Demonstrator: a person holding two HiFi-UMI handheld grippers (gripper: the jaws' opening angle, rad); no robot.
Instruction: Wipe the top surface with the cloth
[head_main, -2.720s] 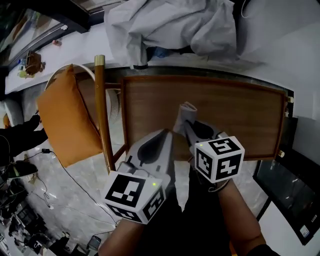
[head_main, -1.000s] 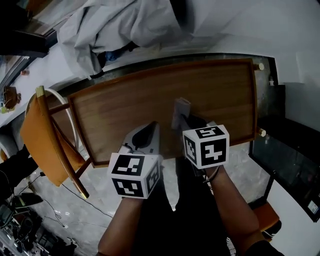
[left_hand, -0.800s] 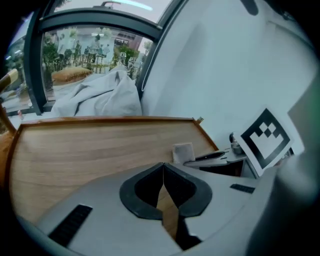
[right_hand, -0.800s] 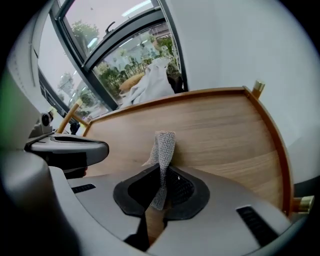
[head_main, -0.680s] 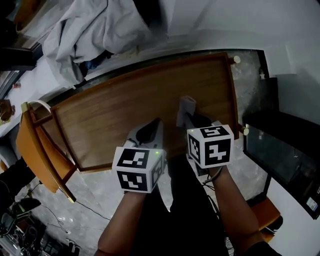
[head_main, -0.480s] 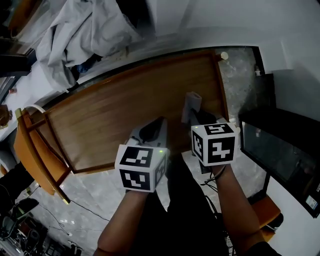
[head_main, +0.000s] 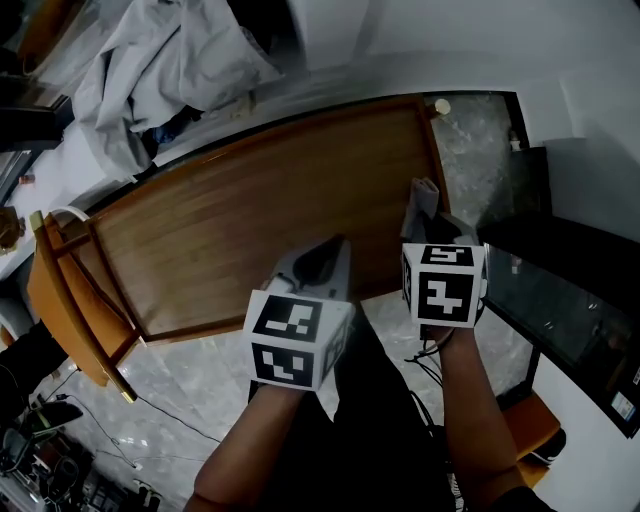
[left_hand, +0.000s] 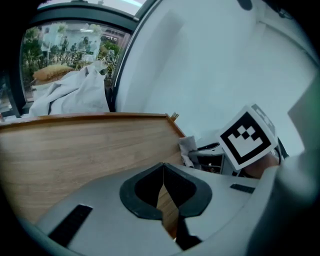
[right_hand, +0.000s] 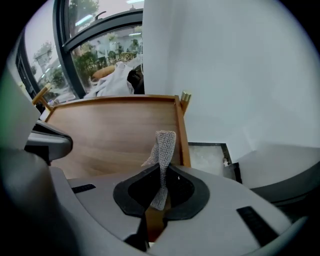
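The bench (head_main: 250, 215) lies much as it did half a second ago, but the right claw (head_main: 428, 228) has slid right. The cloth (head_main: 422, 197) pinched in it is now close to the bench's right rim instead of further in. The cloth is a narrow strip, its long axis in line with the claw and its free end pointing away from the person. The left claw (head_main: 322, 262) is closed on nothing above the near edge.
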